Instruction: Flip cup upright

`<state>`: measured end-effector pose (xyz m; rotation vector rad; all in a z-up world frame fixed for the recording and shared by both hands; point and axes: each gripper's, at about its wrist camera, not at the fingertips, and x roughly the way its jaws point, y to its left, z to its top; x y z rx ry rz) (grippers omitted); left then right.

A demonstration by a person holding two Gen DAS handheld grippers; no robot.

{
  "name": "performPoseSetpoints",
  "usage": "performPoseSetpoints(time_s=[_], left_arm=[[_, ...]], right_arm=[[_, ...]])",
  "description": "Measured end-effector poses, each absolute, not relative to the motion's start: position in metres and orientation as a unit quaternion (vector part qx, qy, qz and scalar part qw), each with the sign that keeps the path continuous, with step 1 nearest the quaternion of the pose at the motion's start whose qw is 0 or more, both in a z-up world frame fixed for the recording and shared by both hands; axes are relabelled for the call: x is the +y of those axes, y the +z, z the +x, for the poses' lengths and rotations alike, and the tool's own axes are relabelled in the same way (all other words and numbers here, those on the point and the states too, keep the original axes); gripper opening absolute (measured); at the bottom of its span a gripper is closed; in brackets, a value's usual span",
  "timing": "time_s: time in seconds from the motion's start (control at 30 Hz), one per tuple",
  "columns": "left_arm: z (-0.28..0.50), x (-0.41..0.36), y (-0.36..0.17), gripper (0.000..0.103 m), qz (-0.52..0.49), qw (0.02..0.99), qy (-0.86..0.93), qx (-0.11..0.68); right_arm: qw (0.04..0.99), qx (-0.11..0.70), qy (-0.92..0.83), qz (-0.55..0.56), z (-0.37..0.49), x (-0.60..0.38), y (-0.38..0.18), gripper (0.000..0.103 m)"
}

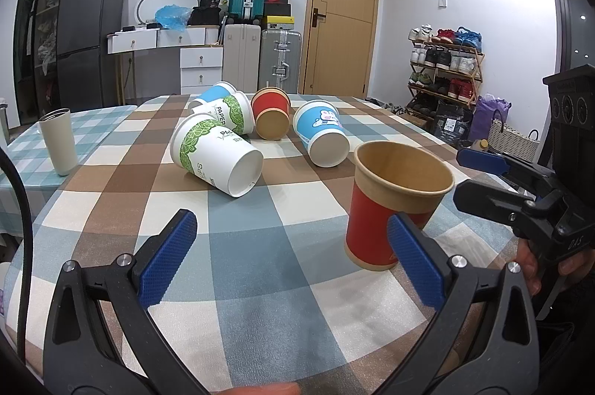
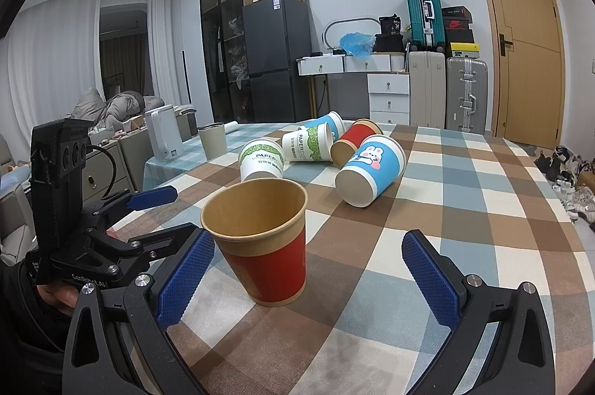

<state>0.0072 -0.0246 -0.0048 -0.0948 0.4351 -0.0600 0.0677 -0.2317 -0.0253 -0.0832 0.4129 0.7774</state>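
Two grippers have their fingers wide apart, holding nothing: the left gripper (image 1: 293, 257), then the right gripper (image 2: 308, 276). Between them the red paper cup (image 2: 266, 246) stands upright on the checked tablecloth (image 2: 465, 201).

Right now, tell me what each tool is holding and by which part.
Nothing is held. The left tool and the right tool are both open, and the upright red cup stands free on the table between the right tool's fingers.
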Motion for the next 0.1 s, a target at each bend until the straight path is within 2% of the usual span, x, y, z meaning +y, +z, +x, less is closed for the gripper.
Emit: performPoseSetpoints(time_s=[0.1], left_arm=[[0.0072,-0.0247,-0.0042,0.102,-0.046,0.975,-0.03,0.216]], right_arm=[[0.904,0.2,0.376,-0.04,0.0677,-0.2316,-0.0252,0.103]])
